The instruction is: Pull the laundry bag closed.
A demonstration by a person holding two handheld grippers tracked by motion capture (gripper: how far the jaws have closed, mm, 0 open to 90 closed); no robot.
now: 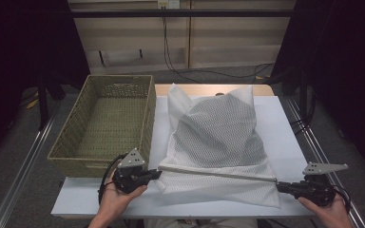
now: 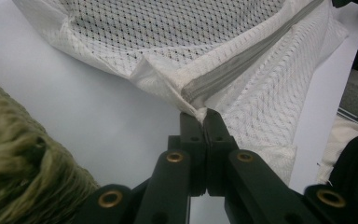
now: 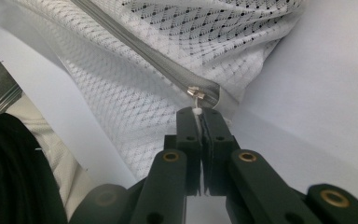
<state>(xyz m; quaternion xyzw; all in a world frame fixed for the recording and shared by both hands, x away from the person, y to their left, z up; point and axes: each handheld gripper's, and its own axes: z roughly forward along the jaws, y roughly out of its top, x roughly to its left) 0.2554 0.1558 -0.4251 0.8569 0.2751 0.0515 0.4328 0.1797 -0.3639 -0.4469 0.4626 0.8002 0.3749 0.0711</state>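
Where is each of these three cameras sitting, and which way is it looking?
High view: above the person's side, looking forward and down on the table; both hands show.
Left gripper view: rides the left gripper, looking along its jaws at the mesh bag.
Right gripper view: rides the right gripper, facing the zipper pull.
All share the bag's zipper.

The white table [image 1: 285, 142] carries a mesh laundry bag [image 1: 216, 142] (zipped along its near edge). A woven basket [image 1: 107, 123] stands just beside it.
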